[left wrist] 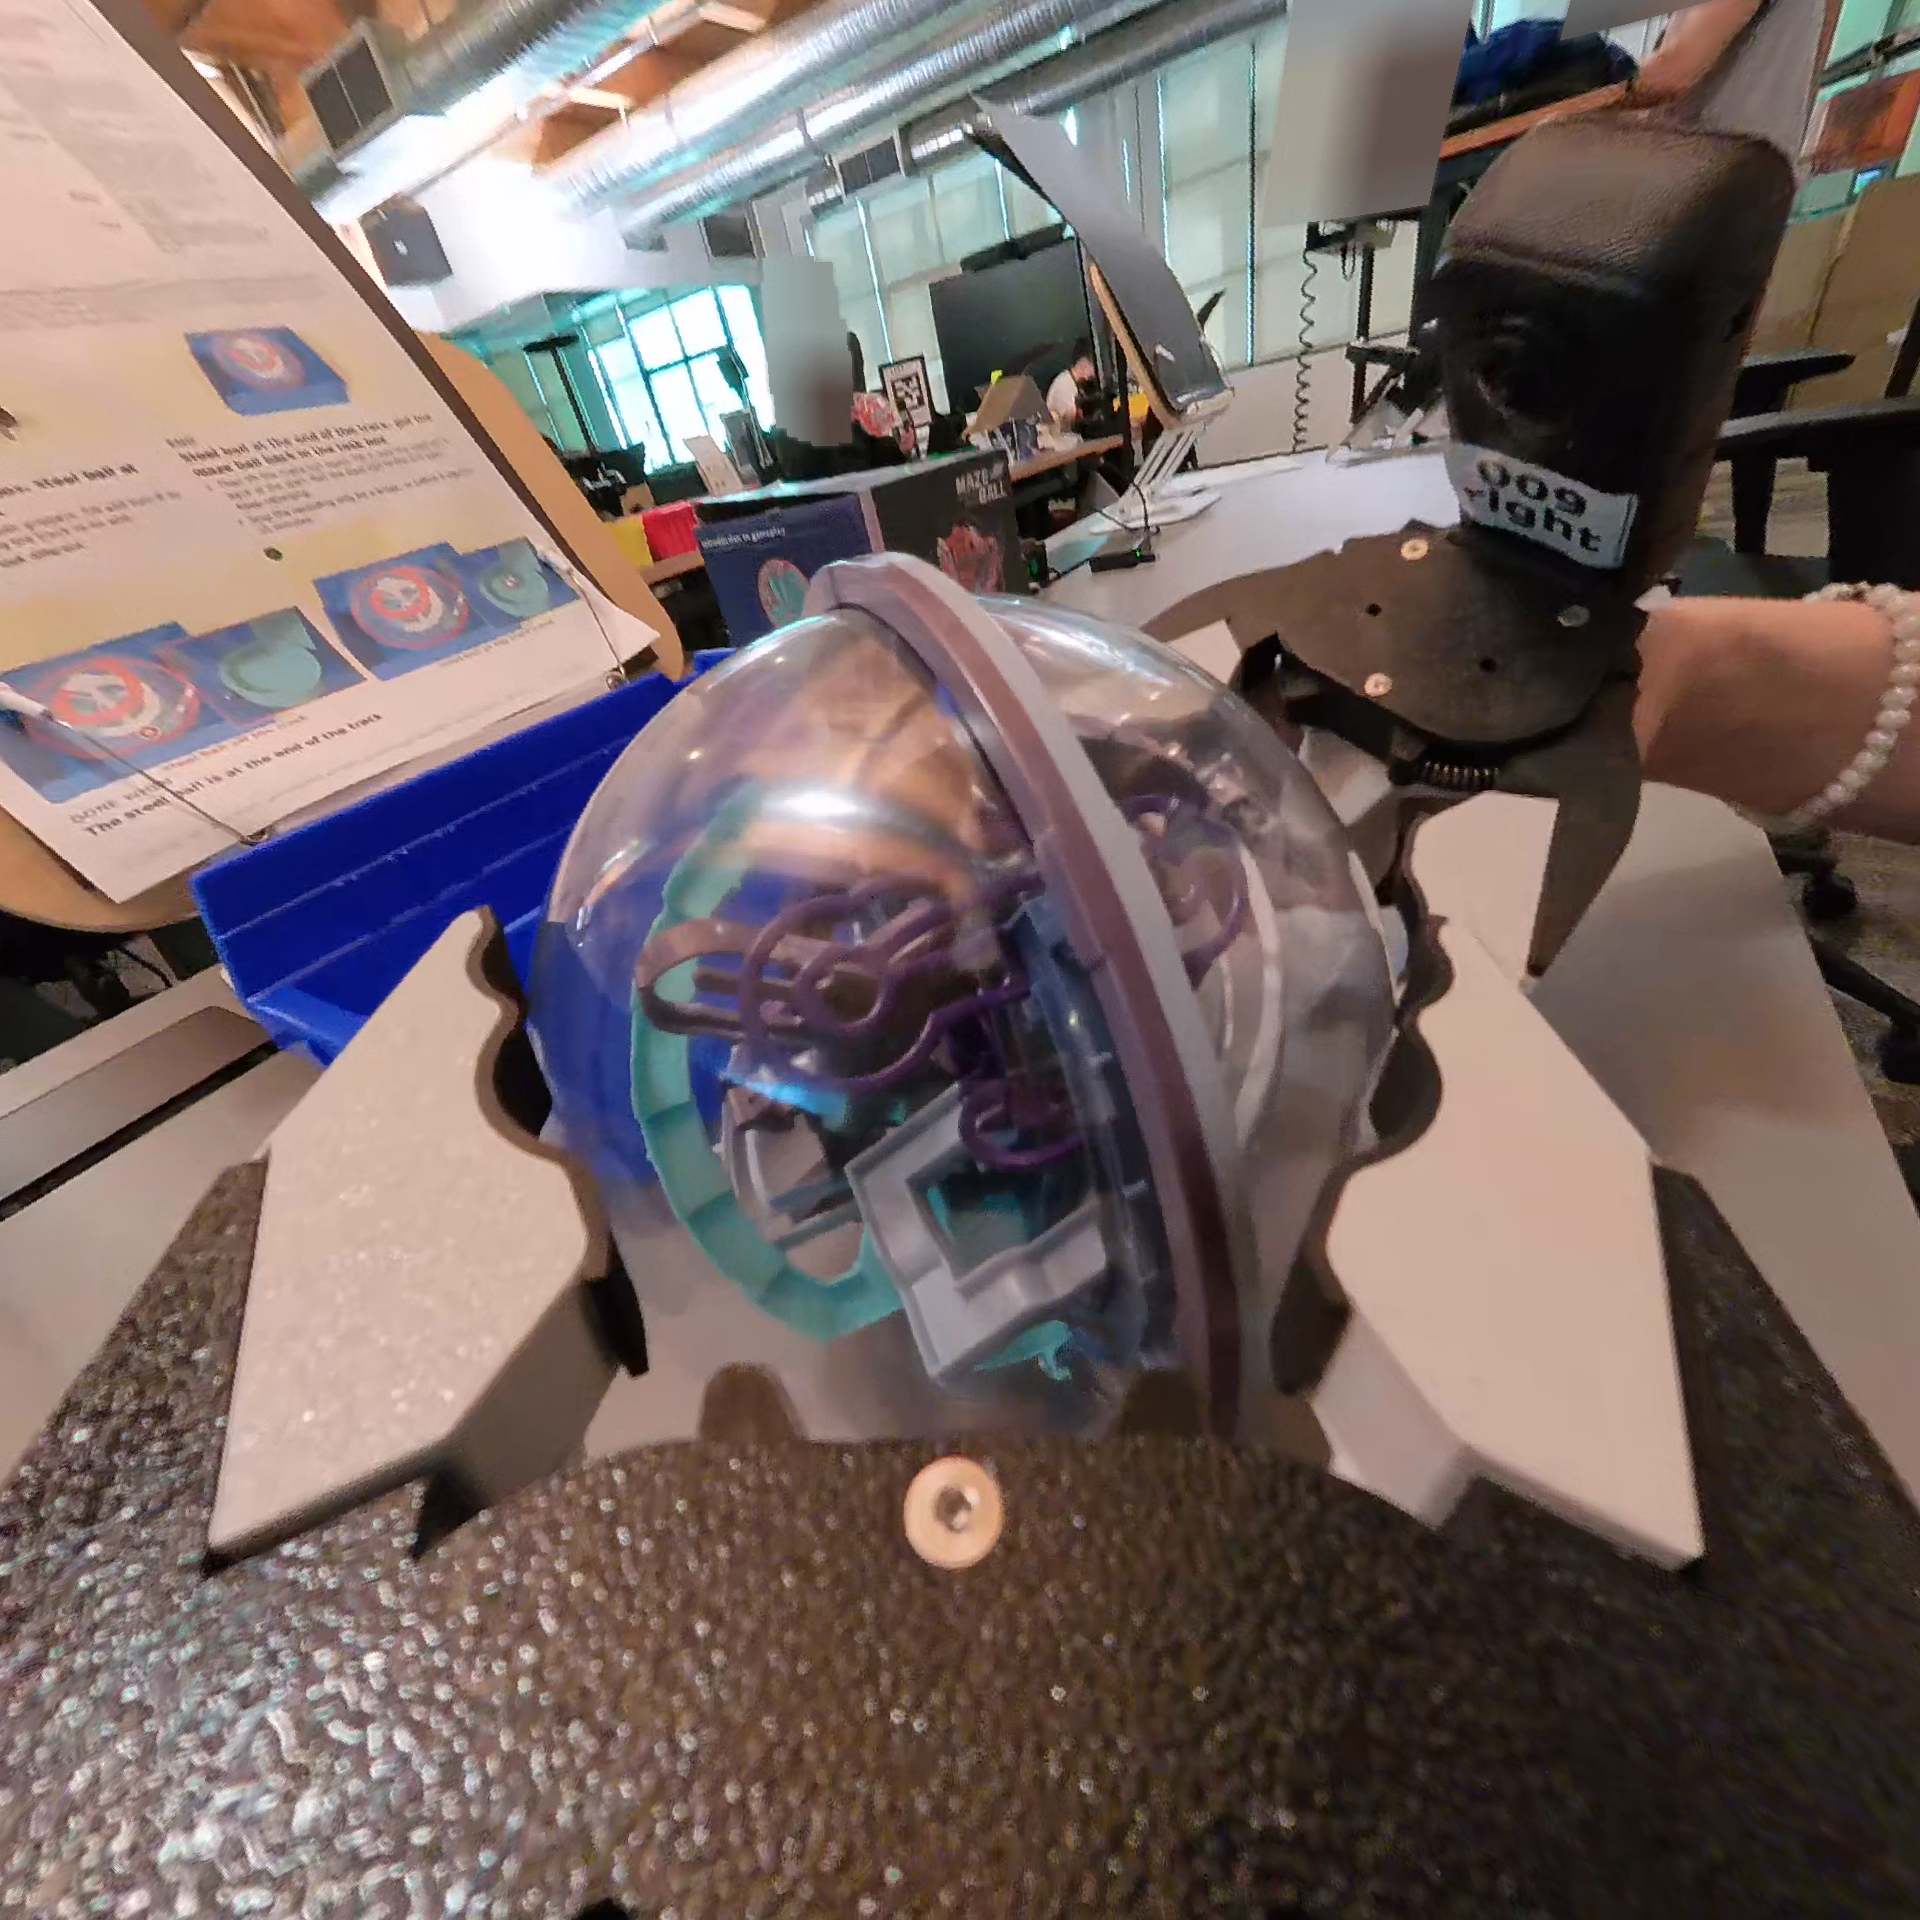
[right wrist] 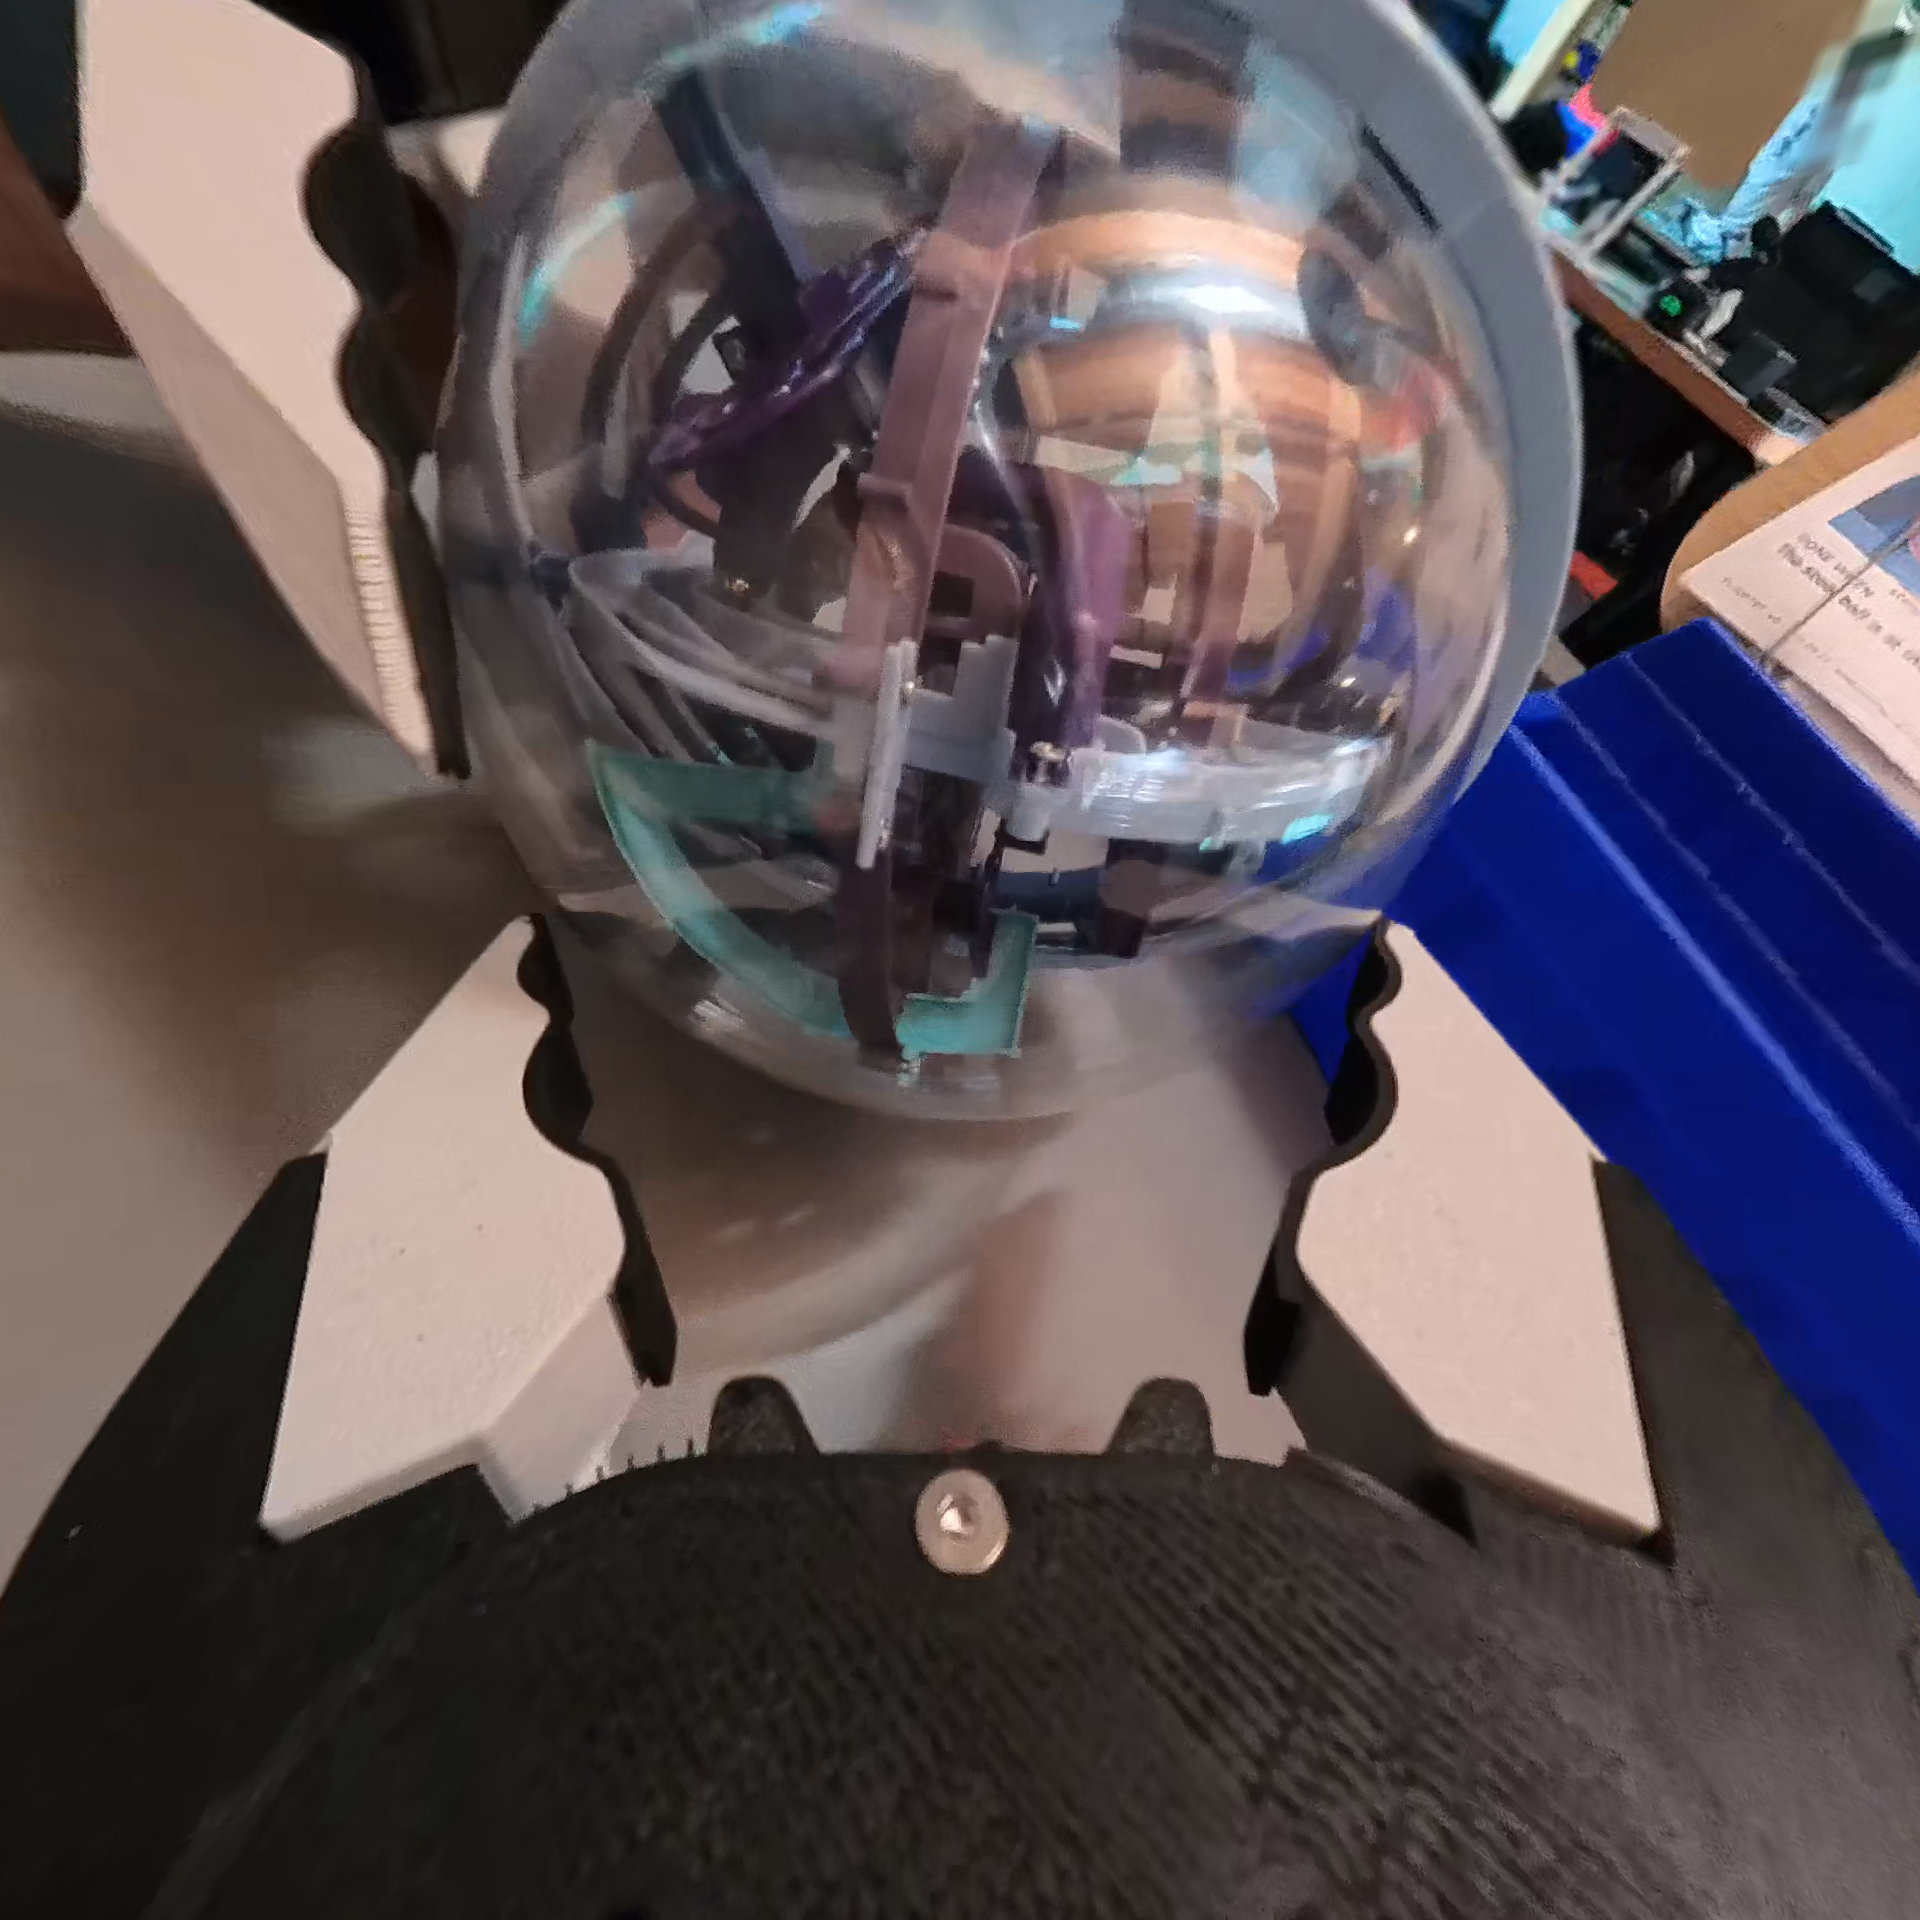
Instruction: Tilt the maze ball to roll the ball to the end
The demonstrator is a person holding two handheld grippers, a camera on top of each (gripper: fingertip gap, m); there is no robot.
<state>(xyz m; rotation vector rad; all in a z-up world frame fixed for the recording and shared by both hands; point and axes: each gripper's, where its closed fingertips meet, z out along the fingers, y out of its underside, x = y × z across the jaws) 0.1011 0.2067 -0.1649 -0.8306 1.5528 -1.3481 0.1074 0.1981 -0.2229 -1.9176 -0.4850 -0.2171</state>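
Note:
The maze ball point(left wrist: 935, 987) is a clear sphere with a grey equator ring and purple, teal and grey tracks inside. It sits between the fingers of my left gripper point(left wrist: 966, 935), whose wavy black pads press on both of its sides. In the right wrist view the ball point(right wrist: 987, 571) stands just beyond my right gripper point(right wrist: 956, 956). That gripper is open, its fingertips flanking the ball's near lower part without pressing on it. One left finger point(right wrist: 384, 416) shows against the ball's far left side. I cannot make out the steel ball inside.
A blue bin point(left wrist: 416, 862) stands just behind and left of the ball; it also shows in the right wrist view point(right wrist: 1714, 935). An instruction sheet on a board point(left wrist: 260, 468) leans behind it. Dark boxes point(left wrist: 862, 540) stand farther back. A hand point(left wrist: 1766, 707) holds the right gripper over the grey table point(left wrist: 1714, 1039).

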